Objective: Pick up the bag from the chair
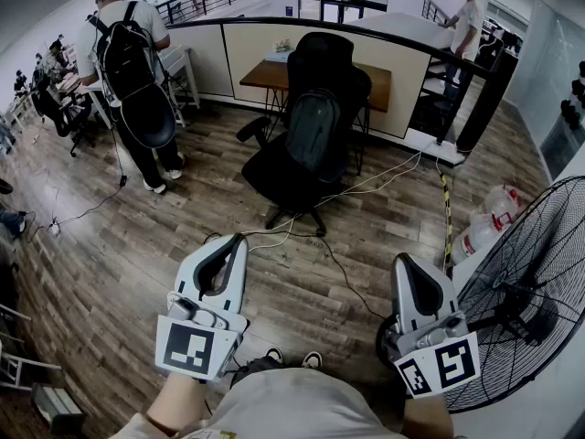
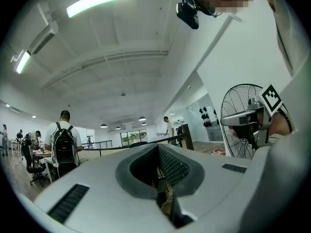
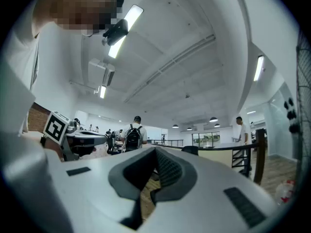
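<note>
In the head view a dark grey backpack (image 1: 313, 131) stands upright on the seat of a black office chair (image 1: 291, 174), leaning on its backrest, a few steps ahead of me. My left gripper (image 1: 236, 241) and right gripper (image 1: 403, 263) are held low and close to my body, both pointing toward the chair and well short of it. Each has its jaws together with nothing between them. In the left gripper view my left gripper (image 2: 158, 147) hides the bag. In the right gripper view only the chair's top (image 3: 190, 150) shows past my right gripper (image 3: 155, 152).
A large standing fan (image 1: 530, 291) is close on my right. Cables (image 1: 370, 186) trail across the wooden floor around the chair's base. A wooden desk (image 1: 272, 73) stands behind the chair. A person with a black backpack (image 1: 128, 58) stands at the left.
</note>
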The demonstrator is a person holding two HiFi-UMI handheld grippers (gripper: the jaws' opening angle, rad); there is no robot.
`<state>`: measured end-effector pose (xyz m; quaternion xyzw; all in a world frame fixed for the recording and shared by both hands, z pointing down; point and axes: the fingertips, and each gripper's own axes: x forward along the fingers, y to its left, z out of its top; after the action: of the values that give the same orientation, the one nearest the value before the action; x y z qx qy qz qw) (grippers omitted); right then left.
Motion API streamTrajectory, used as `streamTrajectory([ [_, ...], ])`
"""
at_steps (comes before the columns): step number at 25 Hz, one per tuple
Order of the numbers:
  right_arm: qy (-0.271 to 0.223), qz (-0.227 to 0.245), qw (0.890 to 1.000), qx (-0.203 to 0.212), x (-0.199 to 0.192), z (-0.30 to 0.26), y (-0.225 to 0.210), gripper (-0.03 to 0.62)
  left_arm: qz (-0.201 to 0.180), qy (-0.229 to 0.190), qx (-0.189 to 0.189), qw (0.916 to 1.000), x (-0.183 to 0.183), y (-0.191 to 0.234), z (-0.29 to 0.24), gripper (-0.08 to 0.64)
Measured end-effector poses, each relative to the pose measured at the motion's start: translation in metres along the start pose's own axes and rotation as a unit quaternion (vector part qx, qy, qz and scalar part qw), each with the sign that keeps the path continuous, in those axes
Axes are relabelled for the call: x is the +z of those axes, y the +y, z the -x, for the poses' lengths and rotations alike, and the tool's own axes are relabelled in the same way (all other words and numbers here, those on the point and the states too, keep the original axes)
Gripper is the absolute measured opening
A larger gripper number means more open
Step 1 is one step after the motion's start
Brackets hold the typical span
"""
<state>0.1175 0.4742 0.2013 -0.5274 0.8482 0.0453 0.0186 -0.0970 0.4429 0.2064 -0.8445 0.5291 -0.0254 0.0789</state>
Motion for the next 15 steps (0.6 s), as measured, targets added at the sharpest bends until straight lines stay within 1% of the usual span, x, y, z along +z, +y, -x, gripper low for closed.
streamTrajectory([
  [3, 0.003, 0.006, 1.0, -0.007, -0.004, -0.002, -0.001, 0.003, -0.013, -0.006, 0.007, 0.9999, 0.003, 0.004, -0.001, 0.002],
  [8, 0.011, 0.002, 1.0, -0.006, -0.012, -0.004, -0.001, 0.003, -0.015, 0.004, 0.007, 0.9999, -0.001, -0.001, -0.004, 0.002],
  [15, 0.012, -0.008, 1.0, 0.0, -0.017, -0.003, -0.008, 0.003, -0.016, 0.005, 0.013, 0.9998, 0.0, -0.012, -0.009, 0.002],
])
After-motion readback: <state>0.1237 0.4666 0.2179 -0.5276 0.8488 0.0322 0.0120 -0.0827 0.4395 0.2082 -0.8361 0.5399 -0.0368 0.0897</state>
